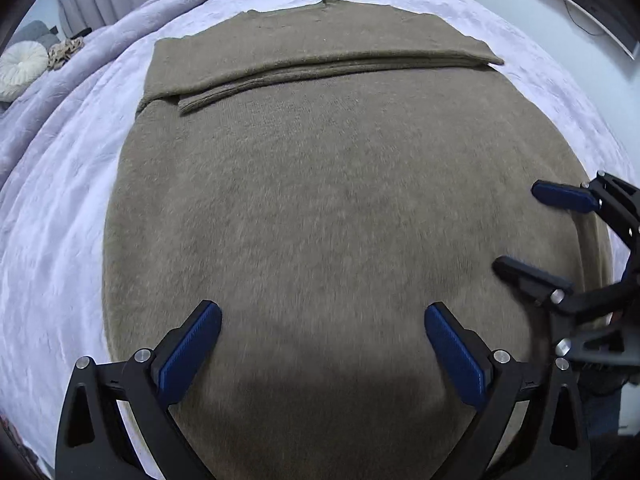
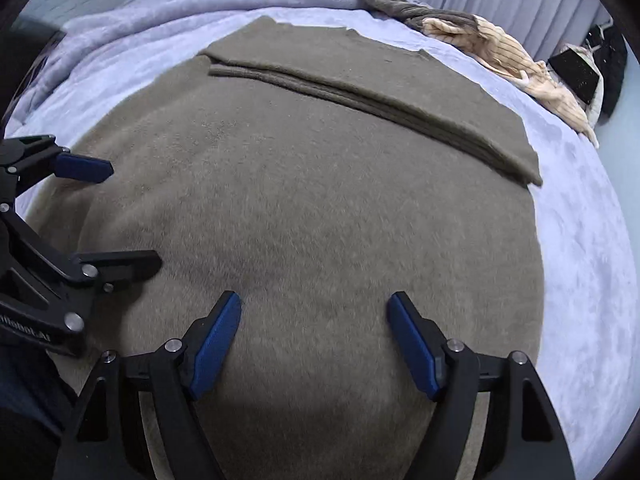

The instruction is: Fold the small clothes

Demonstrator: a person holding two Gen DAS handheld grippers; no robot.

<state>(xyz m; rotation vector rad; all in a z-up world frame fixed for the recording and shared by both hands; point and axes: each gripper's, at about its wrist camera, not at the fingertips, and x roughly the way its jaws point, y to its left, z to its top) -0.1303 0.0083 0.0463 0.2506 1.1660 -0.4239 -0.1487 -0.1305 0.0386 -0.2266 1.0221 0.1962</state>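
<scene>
One fold, by the look of it, has been made in the sweater (image 1: pixel 340 200): a sleeve or side panel (image 1: pixel 320 64) is seen laid across its far end, its layered edge running the width of the garment. The sweater, olive-brown and fuzzy, is spread flat on the bed (image 1: pixel 48 220), in the middle of the lilac cover. The near part of the sweater is not yet folded and lies smooth, with its hem out of sight beneath the cameras.

Both tools are held just above the sweater's near end. The left gripper (image 1: pixel 322 344) is shown with its jaws wide and nothing between them but the cloth below. The right gripper (image 2: pixel 314 340) is likewise carried with jaws wide and empty, beside the left one and toward the sweater's right edge.

More work is judged to remain: the near half is probably to be brought up over the far end, and a pile of clothes (image 2: pixel 460 28) is left waiting beyond the sweater, at the bed's far edge. A round cushion (image 1: pixel 20 68) is seen well beyond the sweater's left side.
</scene>
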